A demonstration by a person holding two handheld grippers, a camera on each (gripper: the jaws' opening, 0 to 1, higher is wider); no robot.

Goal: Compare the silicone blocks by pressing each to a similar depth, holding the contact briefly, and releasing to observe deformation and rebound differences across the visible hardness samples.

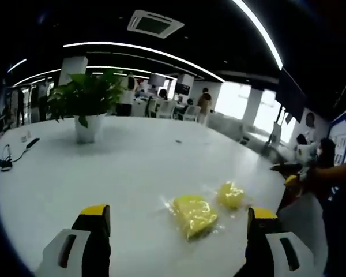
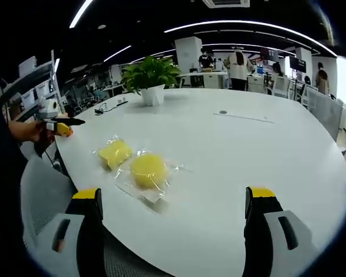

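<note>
Two grippers are in our hands, and both stand released: the left gripper [image 1: 179, 228] and the right gripper [image 2: 174, 210] each show their yellow-tipped jaws spread wide with nothing between them. We judge they are held apart like this because no press has begun and a wide gap leaves room to come down around a sample.

Beyond the jaws lie the two yellow blocks, each sealed in a clear bag, on the white table [image 1: 132, 167]. In the left gripper view the larger block [image 1: 193, 213] sits just ahead, between the jaw tips and nearer the right one, with the smaller block [image 1: 230, 194] just beside it, farther off. In the right gripper view the round block [image 2: 148, 170] lies nearer and the squarer block [image 2: 115, 152] just past it to the left; we cannot say for sure which matches which. They rest near the table's edge, side by side, presumably so that each can be pressed in turn under like conditions.

Neither gripper touches a block, so the comparing looks not yet started.

Farther out stands a potted plant [image 1: 86, 104], well apart from the blocks, and people sit at desks in the background.
</note>
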